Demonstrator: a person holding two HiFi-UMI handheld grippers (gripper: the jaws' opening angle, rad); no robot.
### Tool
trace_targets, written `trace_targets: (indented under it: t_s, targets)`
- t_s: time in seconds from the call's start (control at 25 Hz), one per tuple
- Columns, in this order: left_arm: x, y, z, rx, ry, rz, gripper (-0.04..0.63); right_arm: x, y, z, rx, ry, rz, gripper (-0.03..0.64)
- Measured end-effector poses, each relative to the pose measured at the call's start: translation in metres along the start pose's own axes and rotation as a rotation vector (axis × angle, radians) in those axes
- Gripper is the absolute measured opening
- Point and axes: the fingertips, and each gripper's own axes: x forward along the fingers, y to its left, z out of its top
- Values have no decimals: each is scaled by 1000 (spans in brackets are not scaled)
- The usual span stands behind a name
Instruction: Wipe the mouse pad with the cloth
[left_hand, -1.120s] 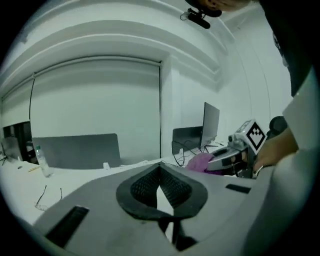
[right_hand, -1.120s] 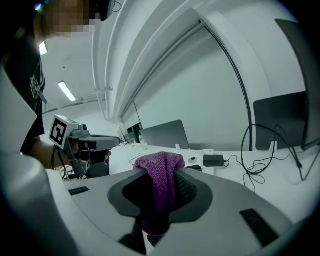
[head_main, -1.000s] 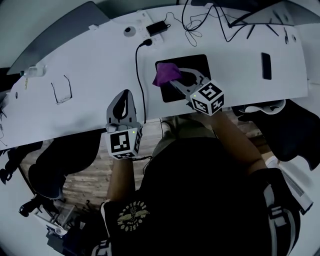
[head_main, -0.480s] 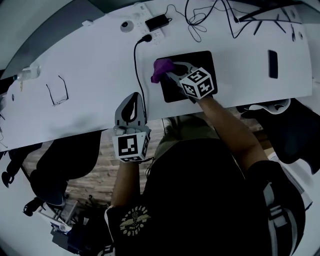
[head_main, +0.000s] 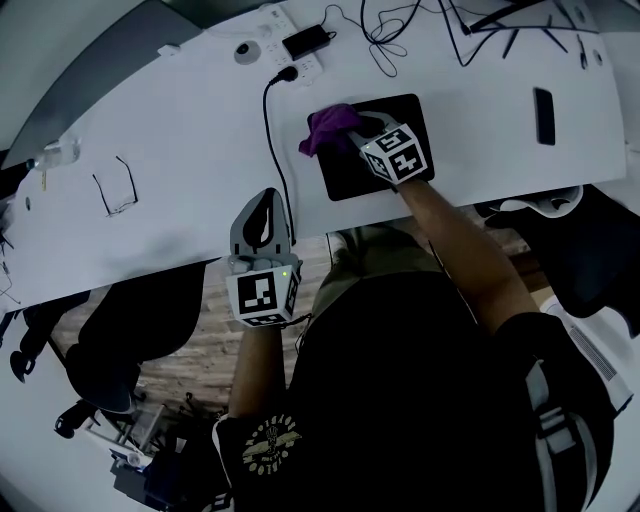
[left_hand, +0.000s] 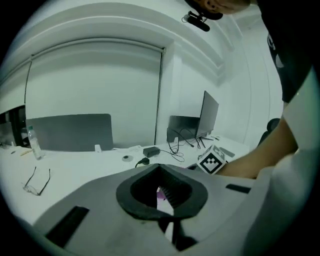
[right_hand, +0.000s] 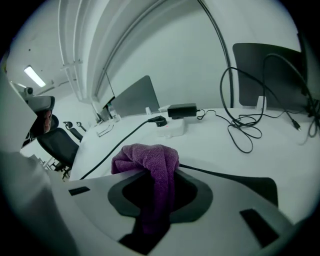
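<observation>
R gripper (head_main: 354, 126) clamped on purple cloth (head_main: 327, 128), at mouse pad (head_main: 352, 176) top-left corner. L gripper (head_main: 264, 198) jaws together, empty, at desk (head_main: 180, 150) edge.

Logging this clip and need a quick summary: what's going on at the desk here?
A person works at a white desk with a handheld gripper in each hand. The right gripper is shut on a purple cloth, holding it at the far left corner of the black mouse pad. The left gripper is shut with nothing in it, near the desk's front edge and away from the pad.
</observation>
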Motion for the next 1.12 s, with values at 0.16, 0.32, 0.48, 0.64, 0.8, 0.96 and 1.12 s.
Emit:
trace_targets:
  t_s: [0.16, 0.32, 0.48, 0.64, 0.8, 0.96, 1.12]
  targets:
    - [-7, 0, -1, -32, -17, 7, 3, -15, -23, -11, 27, -2, -51, 85]
    - [-14, -1, -3, -37, -15, 8, 3, -29, -45, -19, 34, 2, -95, 85]
    - [-18, -4, 1, -15, -7, 9, 3, -44, -67, -26, 65, -1, -135, 86]
    - [-24, -5, 15, 0, -47, 16, 3, -62, -92, -37, 114, -6, -183, 86]
    - [-33, -5, 15, 8, -29, 22, 3, -79, -114, -47, 133, 10, -231, 87]
    - [-40, 1, 20, 15, -50, 29, 3, -94, -132, -56, 174, 21, -296, 87]
    - [-47, -1, 25, 24, -54, 34, 3, -108, -148, -64, 201, 26, -352, 87]
